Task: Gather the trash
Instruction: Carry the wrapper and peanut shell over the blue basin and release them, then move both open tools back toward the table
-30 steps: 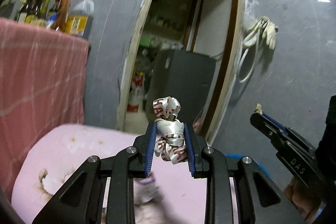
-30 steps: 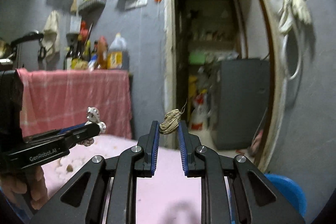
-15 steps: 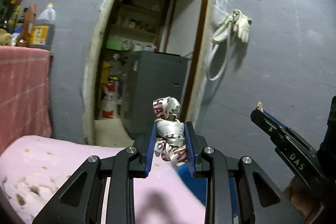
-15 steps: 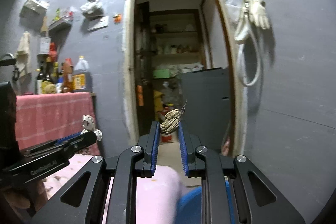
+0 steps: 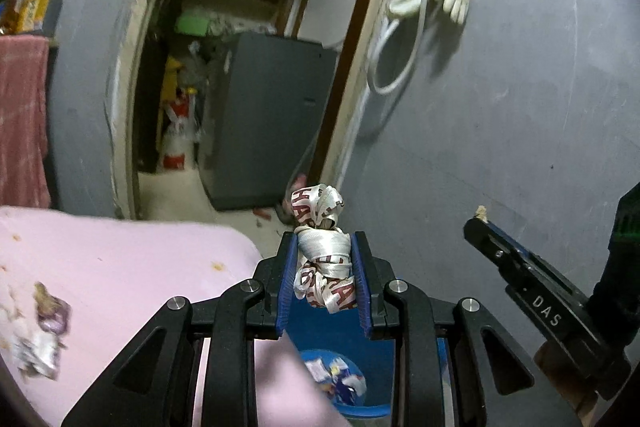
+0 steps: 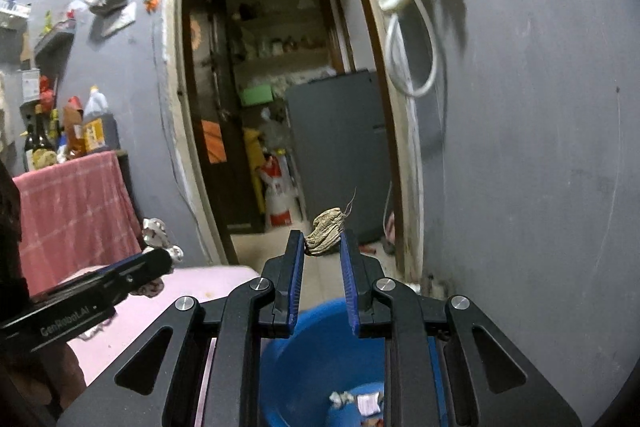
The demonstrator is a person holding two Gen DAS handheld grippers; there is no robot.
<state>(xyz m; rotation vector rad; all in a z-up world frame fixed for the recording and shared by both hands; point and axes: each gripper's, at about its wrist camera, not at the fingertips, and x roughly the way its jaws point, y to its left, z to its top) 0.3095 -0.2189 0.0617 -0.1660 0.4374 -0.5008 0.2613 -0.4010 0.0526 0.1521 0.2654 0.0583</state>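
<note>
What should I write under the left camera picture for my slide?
Left gripper pinching a crumpled white ribbon with red letters above a blue plastic bin.

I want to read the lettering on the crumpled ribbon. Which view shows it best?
The left wrist view: the crumpled ribbon sits close and centred, clamped in the left gripper, its red letters visible. The right wrist view shows only a small distant wad at the gripper's tip, letters unreadable.

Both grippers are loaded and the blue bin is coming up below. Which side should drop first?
Probably right. The right gripper, pinching the brown scrap, has the blue bin opening broadly below it. The left gripper with the ribbon wad overlaps the pink table edge.
</note>
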